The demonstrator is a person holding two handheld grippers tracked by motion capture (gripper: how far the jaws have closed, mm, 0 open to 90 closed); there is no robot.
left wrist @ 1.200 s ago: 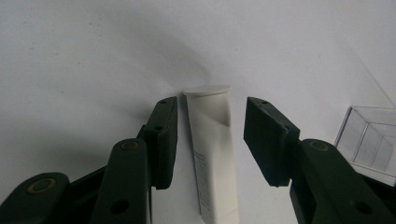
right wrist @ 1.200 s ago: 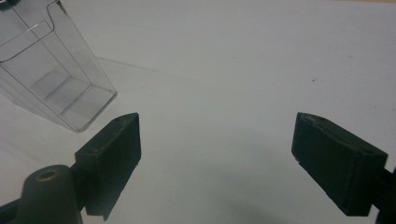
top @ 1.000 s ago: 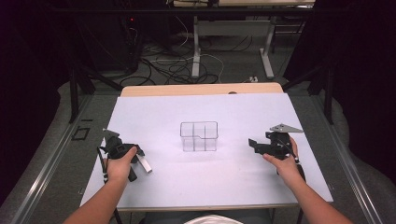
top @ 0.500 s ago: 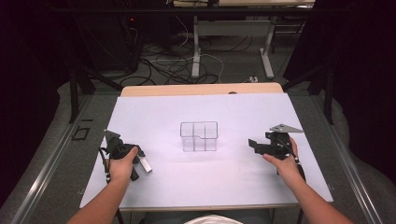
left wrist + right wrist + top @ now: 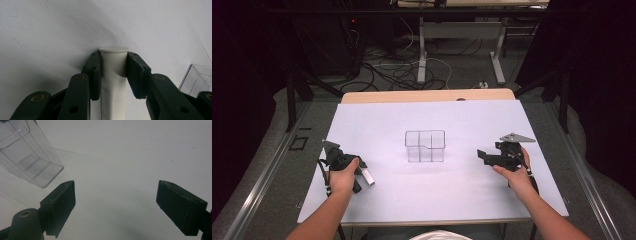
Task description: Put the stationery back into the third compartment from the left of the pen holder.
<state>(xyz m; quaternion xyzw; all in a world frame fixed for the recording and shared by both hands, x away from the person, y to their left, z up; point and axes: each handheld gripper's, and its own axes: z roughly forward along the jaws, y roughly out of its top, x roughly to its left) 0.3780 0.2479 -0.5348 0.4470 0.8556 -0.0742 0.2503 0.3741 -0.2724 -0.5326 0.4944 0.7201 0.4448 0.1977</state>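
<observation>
- The white surface [image 5: 462,195] sits in a dark room with cables on the floor [image 5: 402,75].
- A clear box [image 5: 425,145] stands mid-surface.
- The left tool [image 5: 113,75] clamps a white tube [image 5: 113,72] at the surface's left.
- The right tool [image 5: 116,205] gapes wide, holding nothing.

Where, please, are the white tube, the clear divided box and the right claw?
white tube [image 5: 113,72], left gripper view, its body below the cap.
clear divided box [image 5: 425,146], high view, front wall.
right claw [image 5: 116,207], right gripper view, midway between its jaws.
</observation>
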